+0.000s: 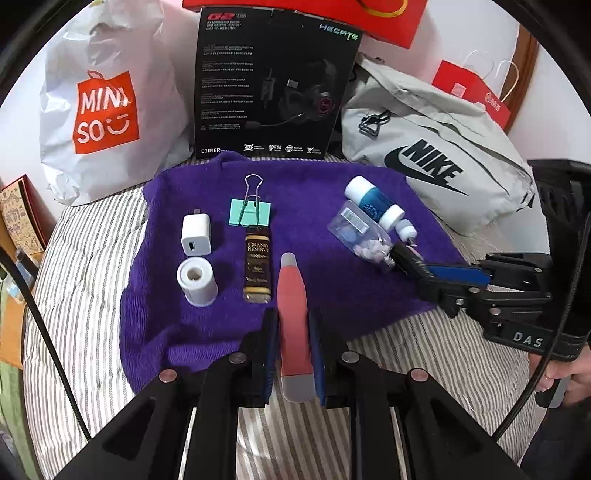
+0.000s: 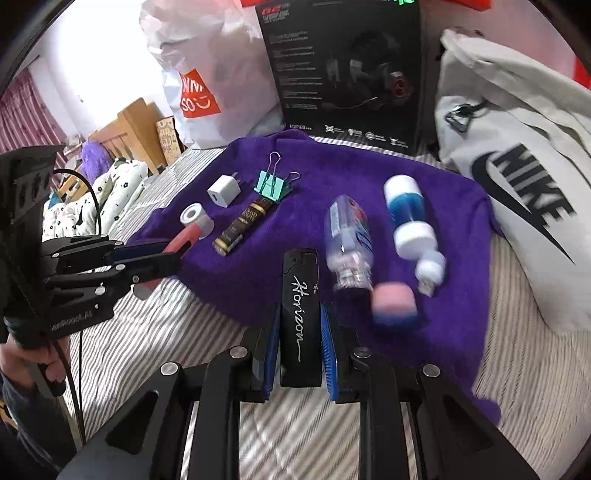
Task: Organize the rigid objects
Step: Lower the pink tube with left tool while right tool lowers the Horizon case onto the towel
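Beside the purple towel (image 2: 424, 206), the pink eraser (image 2: 394, 302) is motion-blurred; the red bag (image 1: 306, 14) behind the towel is cut off by the top edge.

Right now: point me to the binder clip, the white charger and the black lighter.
binder clip (image 1: 250, 218): left wrist view, on its mint-green body.
white charger (image 1: 196, 234): left wrist view, on the middle of its white body.
black lighter (image 2: 300, 310): right wrist view, on its printed face between the right gripper's pads.

Lighter (image 2: 300, 314): Horizon. Bag (image 1: 436, 162): NIKE. Box (image 1: 273, 81): EDIFIER.
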Motion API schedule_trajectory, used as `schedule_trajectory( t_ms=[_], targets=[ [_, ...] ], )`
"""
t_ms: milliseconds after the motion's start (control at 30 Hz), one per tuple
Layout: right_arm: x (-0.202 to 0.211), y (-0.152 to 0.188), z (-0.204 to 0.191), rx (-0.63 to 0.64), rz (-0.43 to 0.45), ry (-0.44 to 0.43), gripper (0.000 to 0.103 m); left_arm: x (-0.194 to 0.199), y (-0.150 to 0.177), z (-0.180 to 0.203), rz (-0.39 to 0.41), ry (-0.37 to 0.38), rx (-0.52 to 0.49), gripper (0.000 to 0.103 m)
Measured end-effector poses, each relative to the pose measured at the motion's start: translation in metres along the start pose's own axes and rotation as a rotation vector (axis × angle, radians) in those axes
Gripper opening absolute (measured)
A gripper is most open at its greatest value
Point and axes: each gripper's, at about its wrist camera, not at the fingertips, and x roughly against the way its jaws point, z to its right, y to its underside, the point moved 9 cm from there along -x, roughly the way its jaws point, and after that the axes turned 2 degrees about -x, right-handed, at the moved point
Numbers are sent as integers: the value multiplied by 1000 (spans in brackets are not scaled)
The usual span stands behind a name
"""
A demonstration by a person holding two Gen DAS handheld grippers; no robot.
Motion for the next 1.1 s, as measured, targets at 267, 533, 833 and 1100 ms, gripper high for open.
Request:
schedule_trajectory(
  t_ms=[267,533,833,1100],
  targets=[
    [-40,-12,-3,27,-60,12,22,-20,-15,-15,-22,-9,5,16],
    [-56,-16,0,53,-82,36,22,-31,-21,-22,-32,-6,1,16],
    [-63,-15,3,66,-95,38,22,-34,-23,-22,-31,0,-4,16],
    [-60,-14,8,21,-96,-26,23,-36,-23,-21,-37,0,-11,16]
  ],
)
